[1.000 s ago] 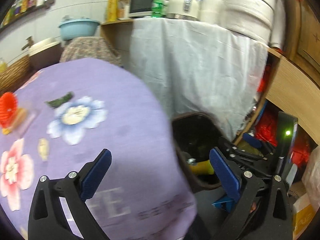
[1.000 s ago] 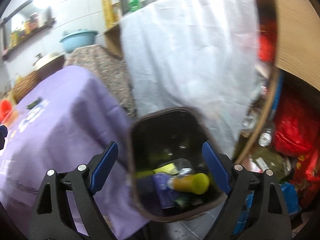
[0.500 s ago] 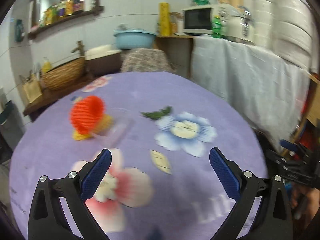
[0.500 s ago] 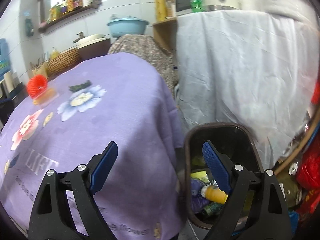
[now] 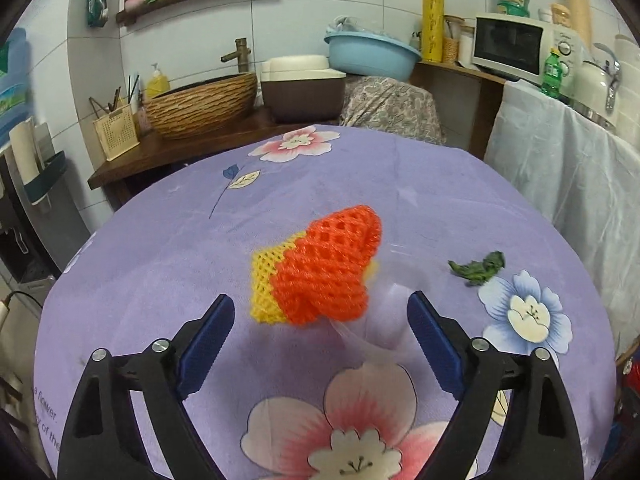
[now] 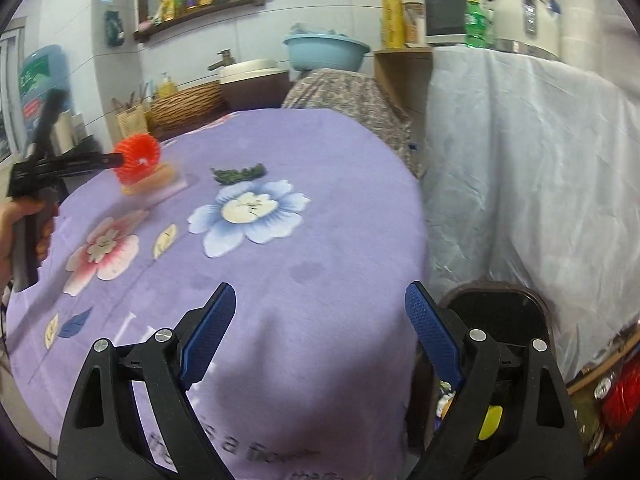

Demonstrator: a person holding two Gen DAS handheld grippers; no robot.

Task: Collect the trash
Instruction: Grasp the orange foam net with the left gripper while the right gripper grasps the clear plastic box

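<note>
We reach our left tool (image 5: 318, 332) toward the orange and yellow net (image 5: 320, 268) lying on the purple counter (image 5: 160, 248). Its jaws are closing, with nothing squeezed yet. Our right tool (image 6: 318, 330) waits wide and empty near the bin (image 6: 500, 312). Next we slide closer and pinch the net softly.

The left gripper (image 5: 316, 336) tilts downward toward the table's far left part, its two blue-padded fingers (image 5: 206, 338) spread wide, and the jaws are closing. The pads press on nothing. Seen from the right wrist camera, the left gripper (image 6: 114, 158) reaches in from the left edge, and a hand (image 6: 20, 236) wraps its black handle. The right gripper (image 6: 318, 332) also points downward, over the near right edge of the table, its blue-padded fingers (image 6: 434, 338) standing wide apart with nothing held between them.
</note>
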